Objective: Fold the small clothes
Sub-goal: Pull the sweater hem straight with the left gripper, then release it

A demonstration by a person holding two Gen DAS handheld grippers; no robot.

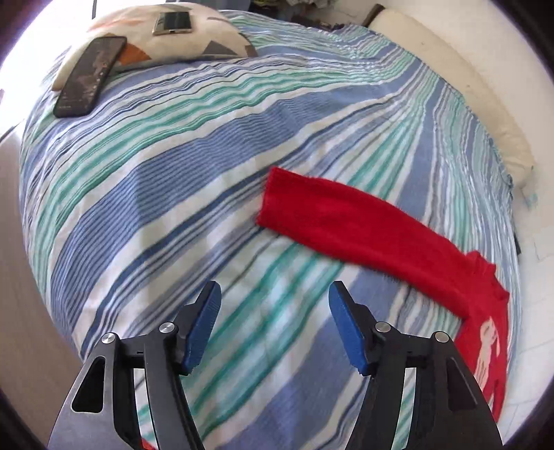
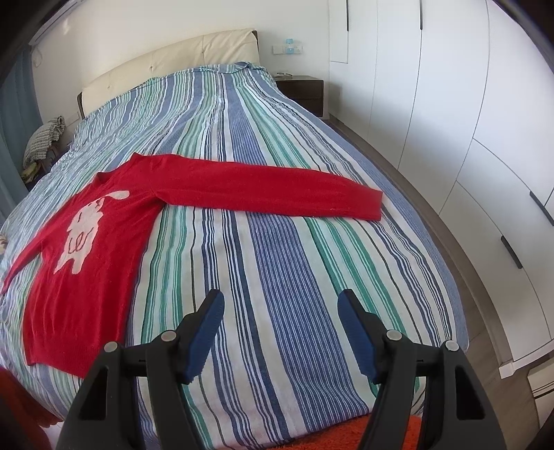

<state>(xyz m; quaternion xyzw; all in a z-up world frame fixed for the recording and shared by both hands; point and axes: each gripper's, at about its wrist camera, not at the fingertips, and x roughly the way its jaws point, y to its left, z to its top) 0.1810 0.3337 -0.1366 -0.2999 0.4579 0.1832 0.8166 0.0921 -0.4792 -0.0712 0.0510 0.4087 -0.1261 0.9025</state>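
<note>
A small red sweater [image 2: 93, 249] with a white animal figure lies flat on the striped bedspread [image 2: 277, 242], at the left in the right wrist view. One sleeve [image 2: 270, 190] stretches out to the right. In the left wrist view the sweater [image 1: 488, 332] is at the right, with a sleeve [image 1: 339, 214] reaching toward the middle. My left gripper [image 1: 275, 304] is open and empty above the bedspread [image 1: 173, 194], left of and nearer than the sleeve's cuff. My right gripper [image 2: 280, 311] is open and empty above the bed, right of the sweater's body.
A patterned pillow [image 1: 194, 38] with two phones, a dark one [image 1: 90, 76] and a lighter one [image 1: 173, 22], lies at the far left of the bed. A cream headboard [image 2: 166, 62], a dark nightstand [image 2: 304, 91] and white wardrobes [image 2: 450, 121] stand around it. An orange rug [image 2: 346, 432] lies below.
</note>
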